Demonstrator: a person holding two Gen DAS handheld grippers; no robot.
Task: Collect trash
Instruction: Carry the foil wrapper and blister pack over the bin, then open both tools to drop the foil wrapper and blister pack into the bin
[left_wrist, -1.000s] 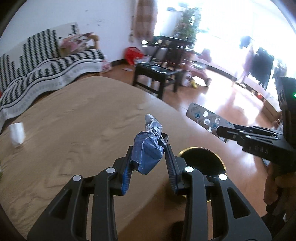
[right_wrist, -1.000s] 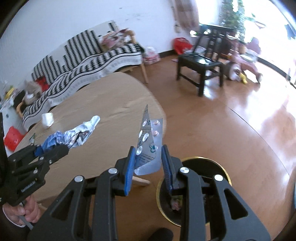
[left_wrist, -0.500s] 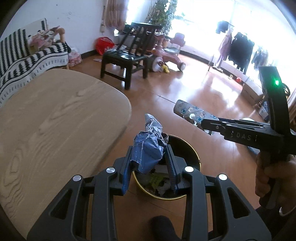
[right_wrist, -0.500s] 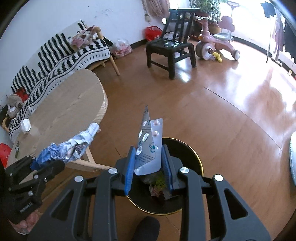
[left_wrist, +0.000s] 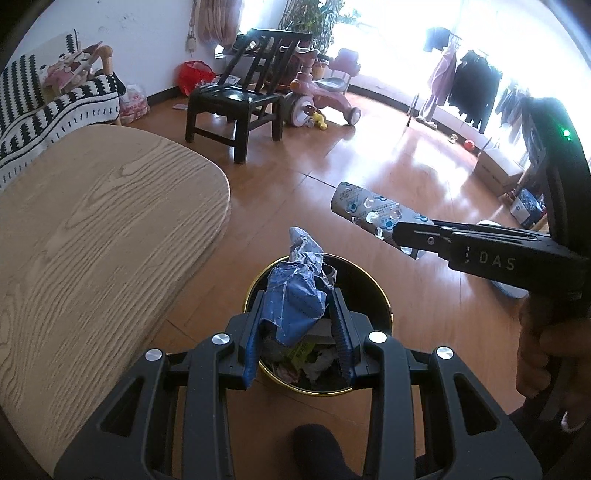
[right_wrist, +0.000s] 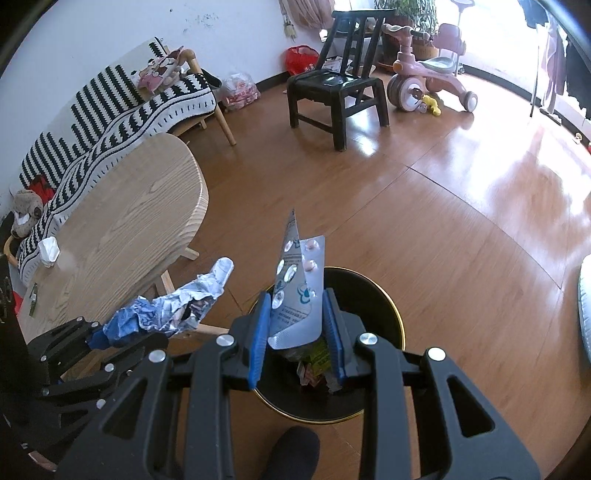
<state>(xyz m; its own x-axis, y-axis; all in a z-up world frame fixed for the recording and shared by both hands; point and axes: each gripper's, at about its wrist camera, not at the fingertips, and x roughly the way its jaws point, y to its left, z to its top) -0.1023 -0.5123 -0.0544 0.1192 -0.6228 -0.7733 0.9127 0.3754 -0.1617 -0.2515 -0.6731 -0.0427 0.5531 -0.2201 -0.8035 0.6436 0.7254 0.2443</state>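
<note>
Over the bin (left_wrist: 384, 299), my left gripper (left_wrist: 298, 325) pinches a light, crushable wrapper (left_wrist: 295, 295) at its base, my right gripper (right_wrist: 297, 334) a thin, springy blister pack (right_wrist: 297, 291) by its lower edge.

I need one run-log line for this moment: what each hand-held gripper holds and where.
left hand-held gripper: crumpled foil wrapper, over trash bin | right hand-held gripper: pill blister packs, over same bin | release: not yet
</note>
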